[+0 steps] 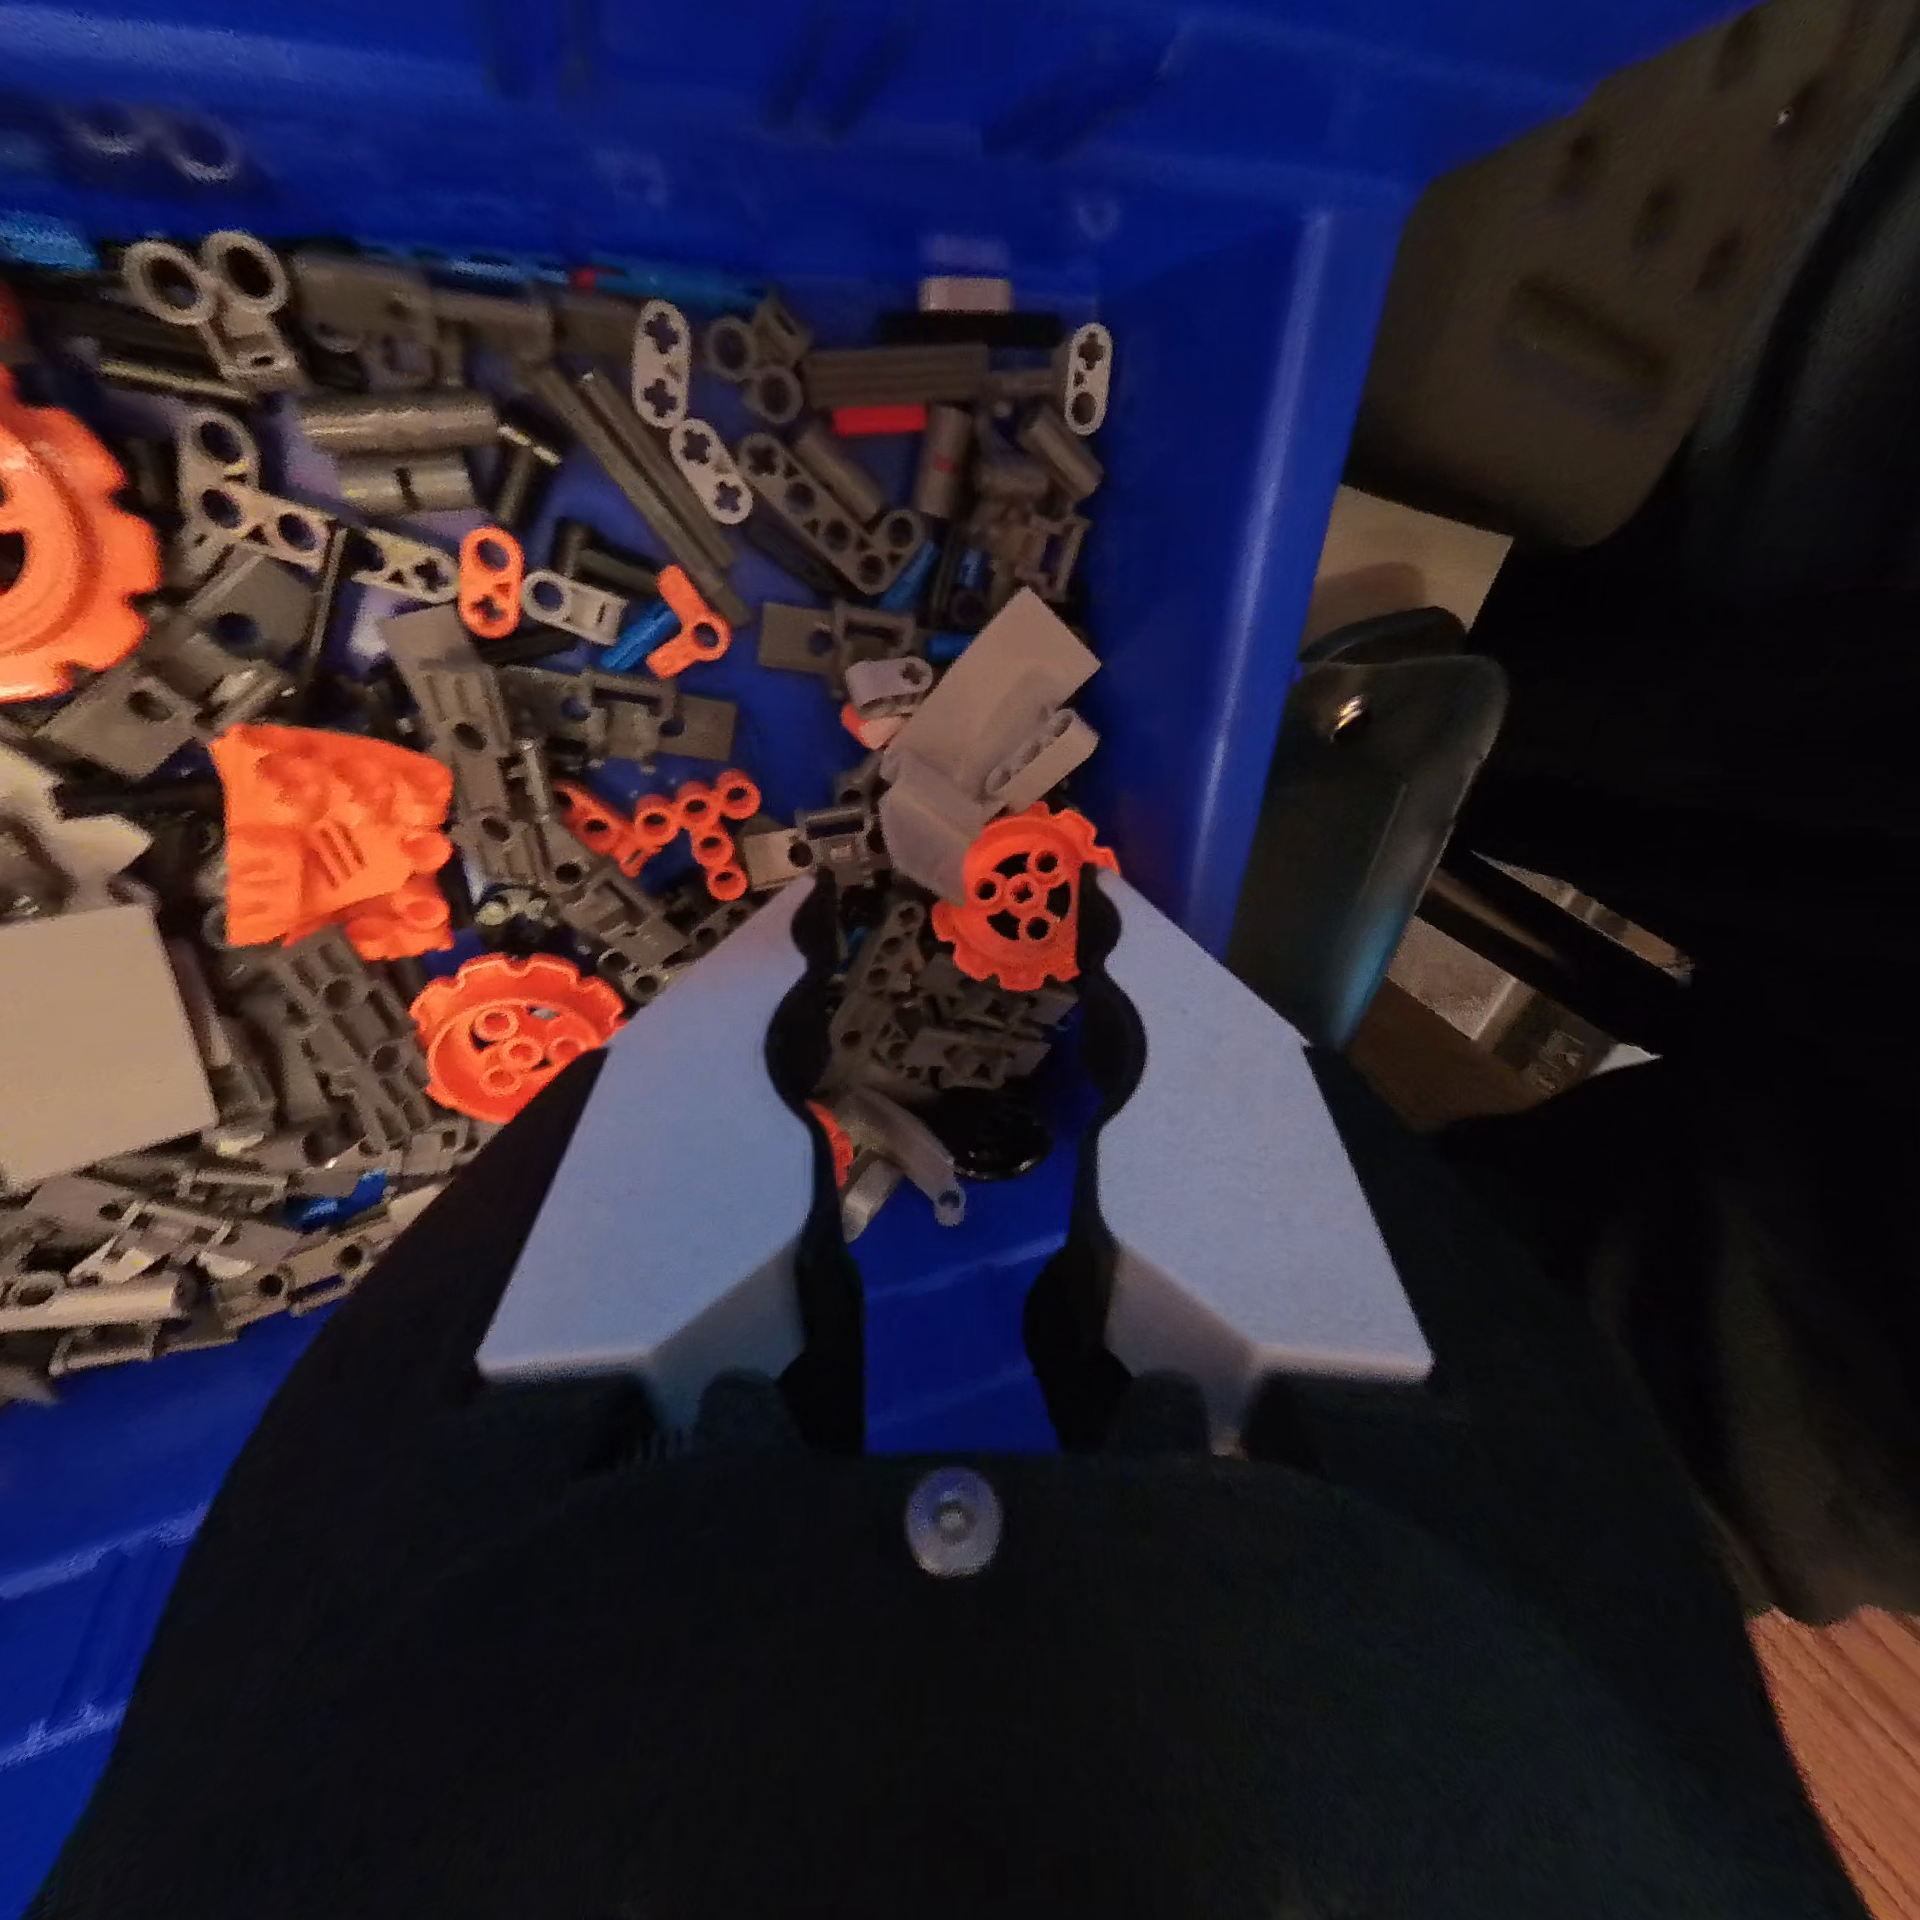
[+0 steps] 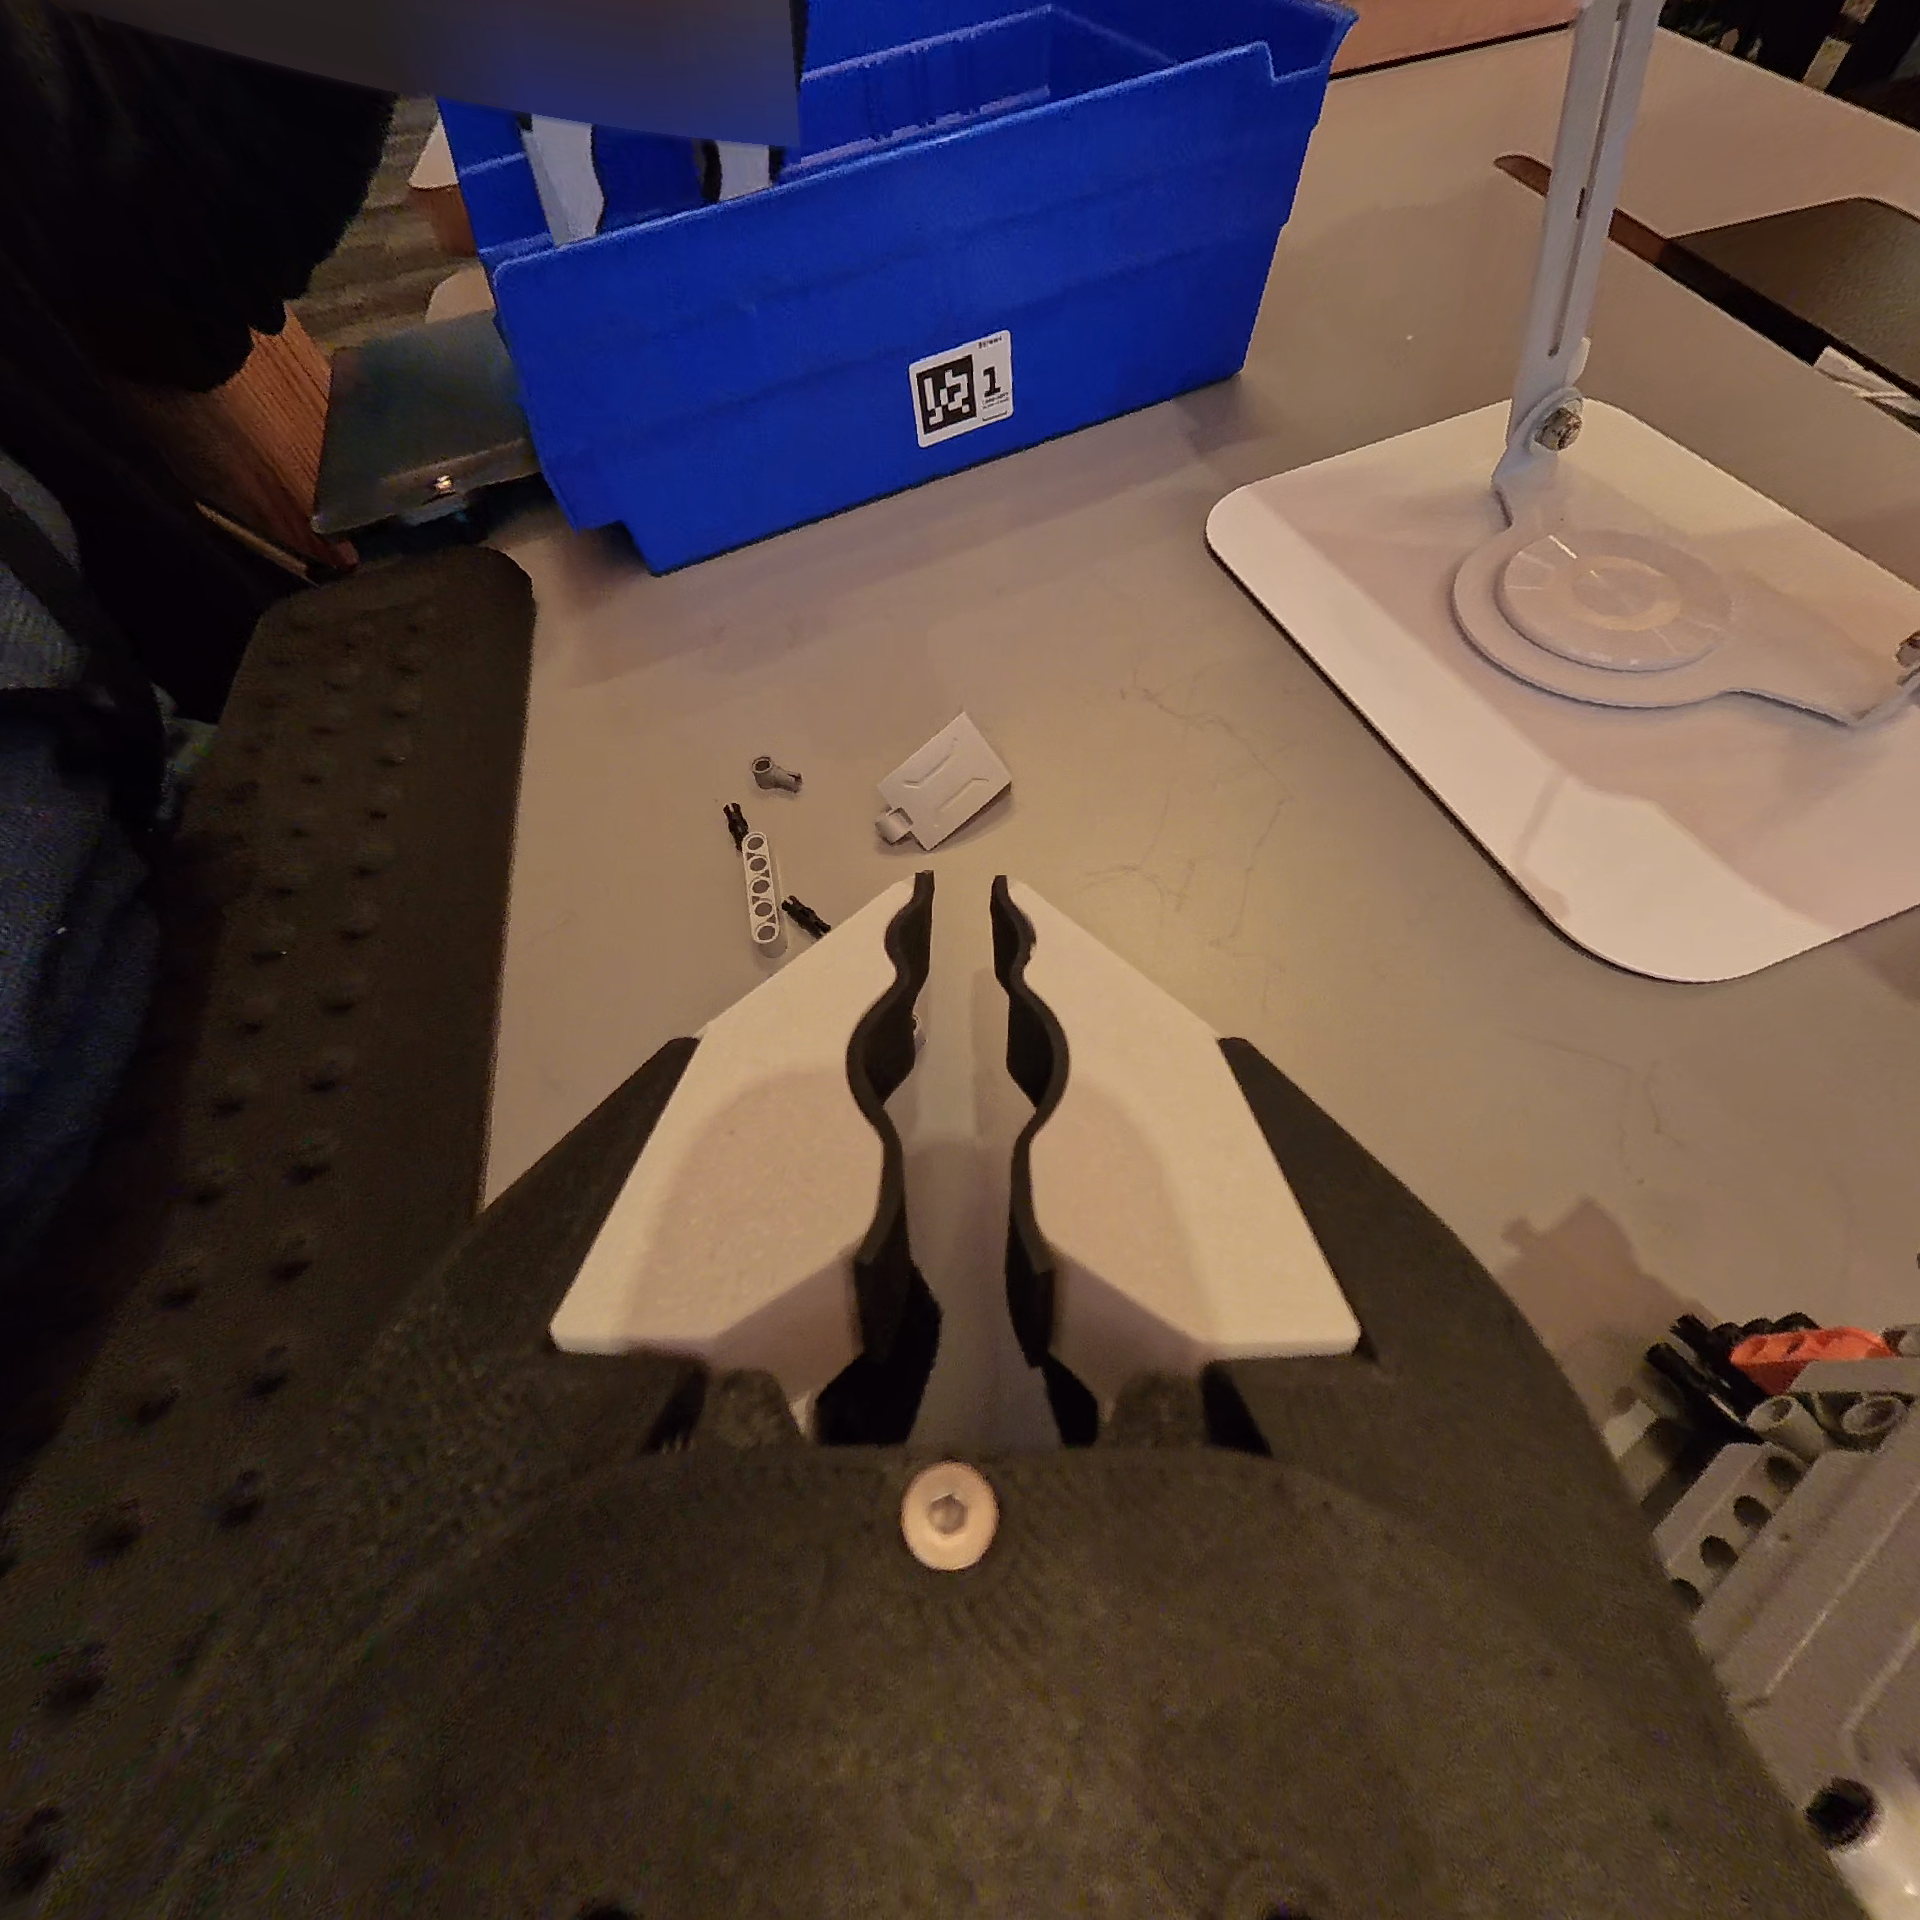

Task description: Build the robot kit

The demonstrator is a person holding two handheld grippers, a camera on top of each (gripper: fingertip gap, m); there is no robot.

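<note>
My left gripper (image 1: 956, 894) is open and reaches down into a blue bin (image 1: 1236, 582), over a heap of grey and orange building parts. An orange gear (image 1: 1023, 899) and a light grey block (image 1: 987, 748) lie just past its fingertips, with dark grey beams (image 1: 935, 1008) between the jaws. My right gripper (image 2: 961, 883) hovers low over the table with its jaws nearly closed; a pale grey piece (image 2: 951, 1070) seems to sit in the narrow gap. Just ahead lie a grey panel (image 2: 945, 784), a light holed beam (image 2: 762, 894) and a small grey connector (image 2: 774, 774).
The blue bin (image 2: 904, 312) stands at the far side of the table (image 2: 1195, 935), with the left gripper's white fingers (image 2: 582, 177) inside it. A white stand base (image 2: 1403, 675) is at right. A partly built grey model (image 2: 1787, 1475) is near right; a black dimpled panel (image 2: 343, 883) lies left. Some 30 cm of space lies between my two pairs of fingers. The pale grey piece (image 2: 951, 1070) is closer to my right gripper, around 7 cm from its tips; the left tips are 35 cm off.
</note>
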